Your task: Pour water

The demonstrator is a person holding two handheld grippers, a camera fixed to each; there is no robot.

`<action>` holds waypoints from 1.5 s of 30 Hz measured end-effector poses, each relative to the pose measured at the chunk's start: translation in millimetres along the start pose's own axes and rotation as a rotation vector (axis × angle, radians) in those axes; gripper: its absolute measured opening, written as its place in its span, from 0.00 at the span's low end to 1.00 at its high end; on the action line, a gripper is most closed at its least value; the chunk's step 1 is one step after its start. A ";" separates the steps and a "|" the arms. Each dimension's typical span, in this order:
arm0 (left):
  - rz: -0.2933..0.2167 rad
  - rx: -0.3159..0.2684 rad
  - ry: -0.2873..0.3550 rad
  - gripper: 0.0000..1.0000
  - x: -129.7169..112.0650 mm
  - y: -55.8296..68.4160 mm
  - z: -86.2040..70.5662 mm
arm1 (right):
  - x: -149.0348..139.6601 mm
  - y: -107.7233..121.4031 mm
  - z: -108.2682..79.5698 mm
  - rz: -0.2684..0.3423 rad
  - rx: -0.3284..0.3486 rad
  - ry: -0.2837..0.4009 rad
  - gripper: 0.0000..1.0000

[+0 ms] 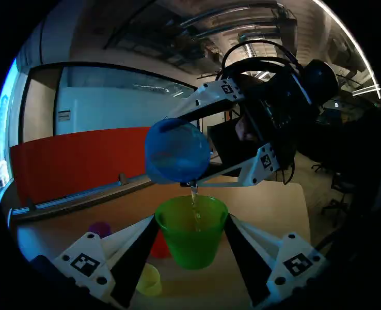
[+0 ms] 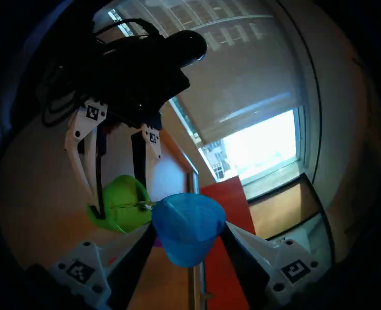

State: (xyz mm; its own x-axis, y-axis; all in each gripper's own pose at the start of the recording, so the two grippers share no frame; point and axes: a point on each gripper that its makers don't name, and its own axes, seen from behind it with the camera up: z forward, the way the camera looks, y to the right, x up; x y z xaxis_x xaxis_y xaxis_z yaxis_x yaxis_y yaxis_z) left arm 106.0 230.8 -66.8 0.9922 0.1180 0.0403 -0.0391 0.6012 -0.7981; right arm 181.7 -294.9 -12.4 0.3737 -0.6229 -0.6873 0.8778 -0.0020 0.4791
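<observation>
A thin stream of water (image 1: 194,199) falls from the lip of the blue plastic cup (image 1: 177,150) into the green plastic cup (image 1: 190,235) directly beneath it, so the pour looks to be under way. The blue cup is tipped well over, its lip just above the green cup's rim and apart from it.

Both cups look like thin, light tumblers with smooth walls. I judge they would flex under a hard squeeze and slip under a weak one. The best hold is across the middle of the wall, which is where each is taken. The green cup will grow heavier as it fills and the blue one lighter.

The right gripper (image 2: 188,227) has its fingers clamped on opposite sides of the blue cup and is rolled steeply over, as the tilted window (image 2: 260,144) in the right gripper view shows. The left gripper (image 1: 190,222) sits level, its fingers pressed on either side of the green cup and holding it upright. Whether that cup's base rests on the wooden table (image 1: 273,206) I cannot tell.

On the table behind the left finger stand a small purple cup (image 1: 100,229), a red cup (image 1: 159,248) and a yellow cup (image 1: 149,279).
</observation>
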 end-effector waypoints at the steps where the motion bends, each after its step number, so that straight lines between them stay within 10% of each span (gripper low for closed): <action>1: 0.000 -0.001 0.000 0.87 0.2 0.2 0.0 | -0.2 -0.2 0.1 -0.003 0.000 -0.001 0.89; 45: 0.010 -0.003 -0.001 0.87 2.7 5.3 0.2 | -1.3 7.7 -2.7 -0.104 -0.041 -0.017 0.89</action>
State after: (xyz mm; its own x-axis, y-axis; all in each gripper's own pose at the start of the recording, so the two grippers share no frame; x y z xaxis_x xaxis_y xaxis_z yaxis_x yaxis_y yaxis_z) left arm 108.5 234.5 -70.8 0.9917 0.1246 0.0332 -0.0483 0.5980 -0.8000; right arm 188.7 -292.0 -9.3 0.2753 -0.6344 -0.7223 0.9232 -0.0352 0.3828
